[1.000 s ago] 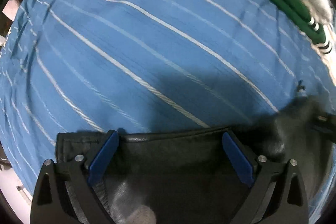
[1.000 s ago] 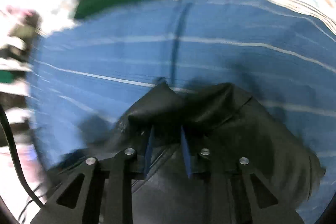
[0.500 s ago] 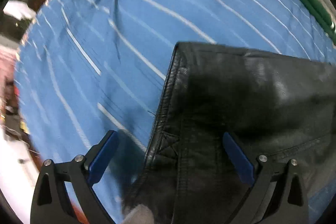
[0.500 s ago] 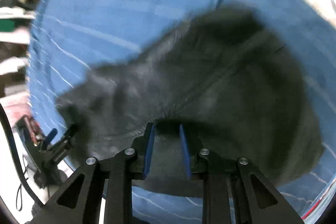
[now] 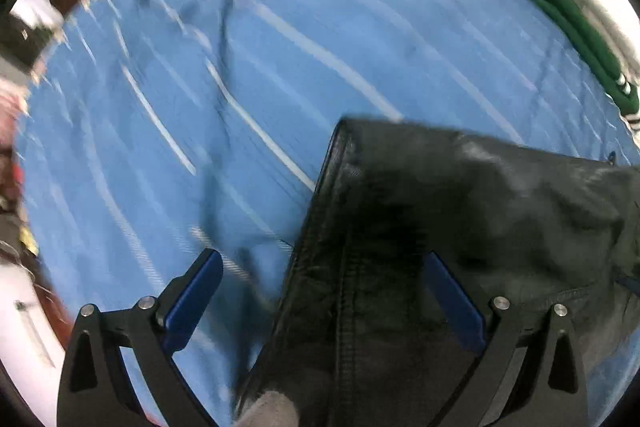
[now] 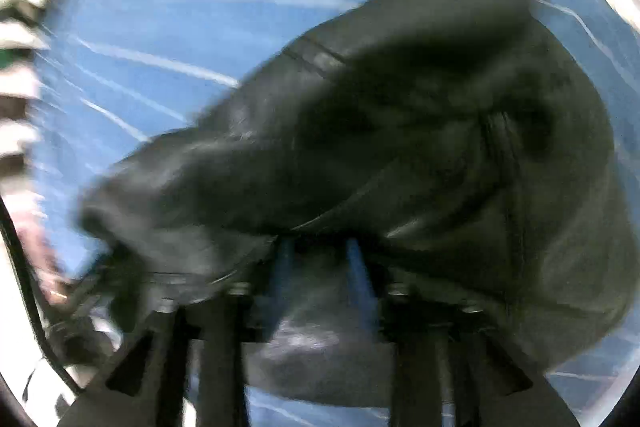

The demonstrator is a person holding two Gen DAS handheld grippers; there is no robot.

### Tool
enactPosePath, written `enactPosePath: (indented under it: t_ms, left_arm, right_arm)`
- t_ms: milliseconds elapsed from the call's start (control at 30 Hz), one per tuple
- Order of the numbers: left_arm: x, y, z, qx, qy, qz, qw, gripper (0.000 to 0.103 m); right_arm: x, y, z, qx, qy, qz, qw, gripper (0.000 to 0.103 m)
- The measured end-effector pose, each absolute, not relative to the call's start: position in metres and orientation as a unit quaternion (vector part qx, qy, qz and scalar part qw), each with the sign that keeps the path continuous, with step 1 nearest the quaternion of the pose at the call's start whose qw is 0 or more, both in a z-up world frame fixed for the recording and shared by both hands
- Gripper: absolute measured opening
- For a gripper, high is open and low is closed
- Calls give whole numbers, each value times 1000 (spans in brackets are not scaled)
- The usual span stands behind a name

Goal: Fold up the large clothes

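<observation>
A black leather garment (image 5: 460, 227) lies on a blue sheet with white stripes (image 5: 240, 67). In the left wrist view its stitched edge runs up between my fingers. My left gripper (image 5: 324, 291) is open, held over that edge, with one blue pad (image 5: 192, 299) over the sheet and the other over the leather. In the right wrist view the garment (image 6: 400, 147) hangs bunched and blurred in front of the camera. My right gripper (image 6: 320, 259) is shut on a fold of it.
A folded green garment with white stripes (image 5: 560, 15) lies on a white one at the sheet's far right edge. Clutter shows past the sheet's left edge (image 5: 36, 27) in the left wrist view.
My right gripper has lifted the black garment and swung it across the sheet. My left gripper stayed open and drew back, so the garment's edge now runs between its fingers.
</observation>
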State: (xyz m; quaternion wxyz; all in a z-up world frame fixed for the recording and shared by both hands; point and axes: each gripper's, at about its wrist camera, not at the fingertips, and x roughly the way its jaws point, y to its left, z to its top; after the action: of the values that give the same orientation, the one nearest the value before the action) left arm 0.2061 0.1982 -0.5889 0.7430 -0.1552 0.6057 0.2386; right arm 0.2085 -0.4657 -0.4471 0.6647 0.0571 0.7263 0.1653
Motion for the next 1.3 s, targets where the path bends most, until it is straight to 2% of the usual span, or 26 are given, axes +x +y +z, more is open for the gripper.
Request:
enactPosePath:
  t_ms: [33,100,200,367,433,500,733,800,833,867,933,1100,1300]
  left_arm:
    - [208,191,-578,-146,601,237,750,103]
    - [214,170,-554,-138,591,221,764,103]
    - [236,123,-547,-156,593,171,771,103]
    - [276,72,-604,-129,628,156,751,103]
    - [286,61,-627,-116,640,164,742,103]
    - [287,64,-628,-133,635,160,744,103]
    - [275,74,-624,-114,634,138,752,103]
    - [283,72,-624,-100,634,138,754,103]
    - [290,71,-623,-96,634,136,755,103]
    - [293,71,-622,-94,634,134,756,103]
    - [301,71,-620,-93,638,128,754,103]
    - [333,66,-620,-89,633,99,763,103]
    - [388,41,-627,-106,625,28,773,103]
  right_arm:
    - [197,-490,-433,95,712,170,675,58]
    - [173,-537,-413,142,693,160,689,58]
    - [133,-625,-404,228,669,85,703,58]
    - [94,-752,-430,347,624,-4,701,58]
    - [91,-771,-455,389,602,-7,697,58]
    - [92,-784,-478,455,569,20,685,58]
    - [131,-732,-522,517,512,107,678,60]
    - [140,-710,-525,515,508,126,679,48]
    - [143,-686,-523,514,509,129,678,29]
    - [145,-684,-521,525,501,138,674,19]
    - [150,-677,-514,547,482,144,669,17]
    - [143,-666,-447,553,440,169,687,14]
    - [155,-628,-345,442,424,186,768,14]
